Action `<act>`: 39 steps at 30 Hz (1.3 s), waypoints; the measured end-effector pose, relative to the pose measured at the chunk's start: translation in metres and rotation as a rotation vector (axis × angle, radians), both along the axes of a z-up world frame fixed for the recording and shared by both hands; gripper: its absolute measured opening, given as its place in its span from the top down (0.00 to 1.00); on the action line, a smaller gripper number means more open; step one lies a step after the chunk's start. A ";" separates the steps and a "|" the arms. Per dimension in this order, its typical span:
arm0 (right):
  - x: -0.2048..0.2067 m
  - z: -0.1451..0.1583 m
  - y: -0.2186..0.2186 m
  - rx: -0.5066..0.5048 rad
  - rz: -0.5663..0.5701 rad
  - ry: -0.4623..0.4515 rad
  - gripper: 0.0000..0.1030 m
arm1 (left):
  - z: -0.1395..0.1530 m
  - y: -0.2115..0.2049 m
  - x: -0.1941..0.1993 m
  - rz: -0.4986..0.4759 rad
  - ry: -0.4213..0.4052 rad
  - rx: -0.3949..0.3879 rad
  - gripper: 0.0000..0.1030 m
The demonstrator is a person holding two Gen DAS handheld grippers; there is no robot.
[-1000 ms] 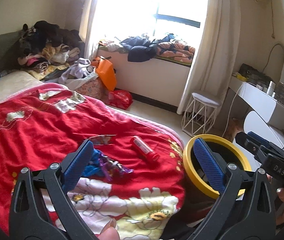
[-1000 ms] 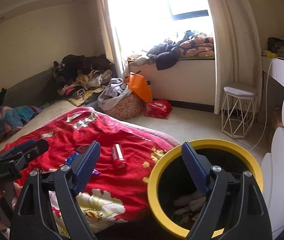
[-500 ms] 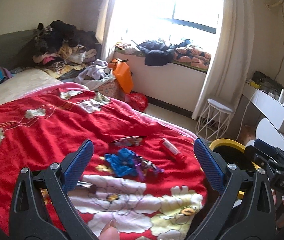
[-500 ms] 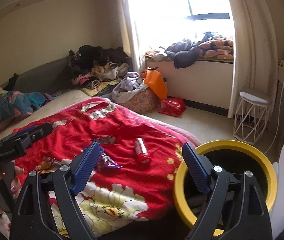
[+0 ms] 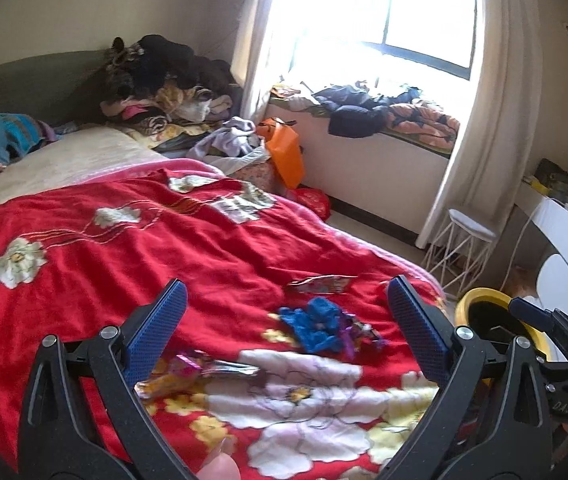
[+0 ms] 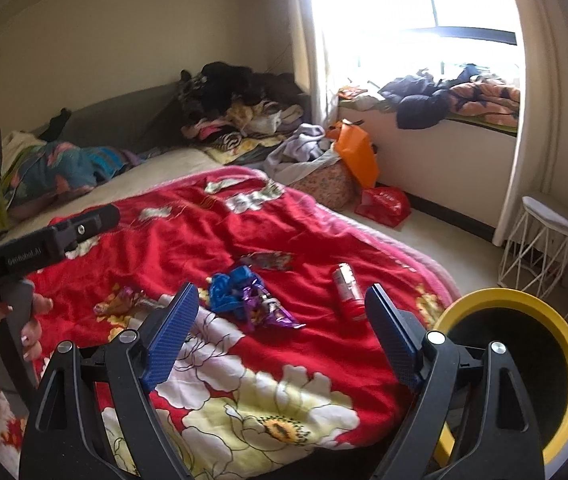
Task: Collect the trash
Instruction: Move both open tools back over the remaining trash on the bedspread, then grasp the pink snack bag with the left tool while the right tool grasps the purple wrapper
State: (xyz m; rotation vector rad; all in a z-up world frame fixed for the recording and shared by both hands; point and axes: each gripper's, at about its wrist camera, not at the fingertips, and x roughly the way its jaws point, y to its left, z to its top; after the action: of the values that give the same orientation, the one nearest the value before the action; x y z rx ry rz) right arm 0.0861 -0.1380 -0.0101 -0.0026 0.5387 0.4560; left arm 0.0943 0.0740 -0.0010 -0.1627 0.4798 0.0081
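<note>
A red blanket (image 5: 212, 256) with big flower prints covers the near part of the bed and carries all the trash. Beside the bed corner, on the floor, stands a bin with a yellow rim (image 6: 539, 308); it is dark inside and its content cannot be seen.

The left gripper (image 5: 287, 332) hangs above the blanket with its two blue fingers spread wide and nothing between them. The right gripper (image 6: 280, 336) is also released, wide apart and holding nothing, and it hovers over the bed edge close to the bin.

On the blanket, a crumpled blue wrapper (image 6: 230, 290) lies near the middle, and a purple foil wrapper (image 6: 270, 308) touches it on the side toward the bin. A red can (image 6: 347, 292) lies on its side a little apart, nearer to the bed corner. Behind the blue wrapper lies a flat torn packet (image 6: 268, 260). A pink and gold wrapper (image 5: 188, 372) lies just beside the left finger of the left gripper.
</note>
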 end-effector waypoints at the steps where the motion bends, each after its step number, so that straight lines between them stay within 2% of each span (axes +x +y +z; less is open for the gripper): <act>1: 0.002 -0.002 0.003 -0.005 0.008 0.007 0.20 | -0.002 0.005 -0.001 0.009 0.005 0.003 0.10; 12: 0.035 -0.028 0.031 -0.067 0.046 0.074 0.20 | -0.032 0.048 -0.008 0.068 0.100 0.030 0.10; 27: 0.075 -0.066 0.052 -0.108 0.064 0.183 0.20 | -0.093 0.077 0.001 0.044 0.305 0.070 0.11; 32: 0.090 -0.081 0.056 -0.133 0.050 0.226 0.20 | -0.105 0.075 0.007 0.027 0.339 0.097 0.22; 35: 0.098 -0.089 0.058 -0.142 0.046 0.250 0.26 | -0.109 0.076 0.010 0.011 0.349 0.090 0.30; 37: 0.101 -0.094 0.059 -0.153 0.051 0.264 0.36 | -0.111 0.075 0.010 -0.003 0.353 0.086 0.41; 38: 0.103 -0.097 0.060 -0.157 0.060 0.276 0.40 | -0.113 0.075 0.011 -0.008 0.358 0.086 0.43; 39: 0.102 -0.099 0.060 -0.158 0.067 0.282 0.50 | -0.114 0.075 0.011 -0.009 0.362 0.084 0.49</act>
State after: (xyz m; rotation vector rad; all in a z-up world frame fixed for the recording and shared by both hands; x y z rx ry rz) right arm 0.1885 -0.0780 -0.1094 -0.1093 0.8532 0.4815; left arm 0.1055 0.1487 -0.1152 -0.0761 0.8400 0.0491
